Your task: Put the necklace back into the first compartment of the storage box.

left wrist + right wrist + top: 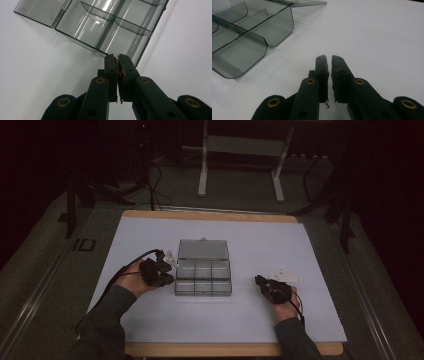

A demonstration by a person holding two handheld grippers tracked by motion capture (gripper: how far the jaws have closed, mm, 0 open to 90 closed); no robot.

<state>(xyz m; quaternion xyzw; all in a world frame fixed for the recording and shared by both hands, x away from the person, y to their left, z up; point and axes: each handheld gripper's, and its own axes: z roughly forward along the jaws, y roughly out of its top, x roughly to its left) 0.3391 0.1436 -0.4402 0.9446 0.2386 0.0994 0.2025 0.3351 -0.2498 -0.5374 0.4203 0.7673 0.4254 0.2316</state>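
At the near edge of the table, two dark-sleeved forearms come in from below in the high view, each hand holding a black two-jaw gripper. The right gripper (265,285) rests on the white sheet covering the wooden table (210,215), well to the right of the box; in the right gripper view (329,60) its jaws stand nearly together with a thin slit between them and nothing held. Small pale bits (285,274) lie on the sheet just beyond it, too small to identify. The left gripper (162,270) sits just beside the left wall of the box; in the left gripper view (117,58) its jaws are pressed almost shut, with nothing gripped, and the tips point at the box's near edge. The clear grey plastic compartment box (203,279) lies at the middle of the sheet between both grippers, its hinged lid (203,249) folded open flat on the far side. Its six compartments look empty. Beyond the table stand white metal frame legs (202,175) on a dark floor
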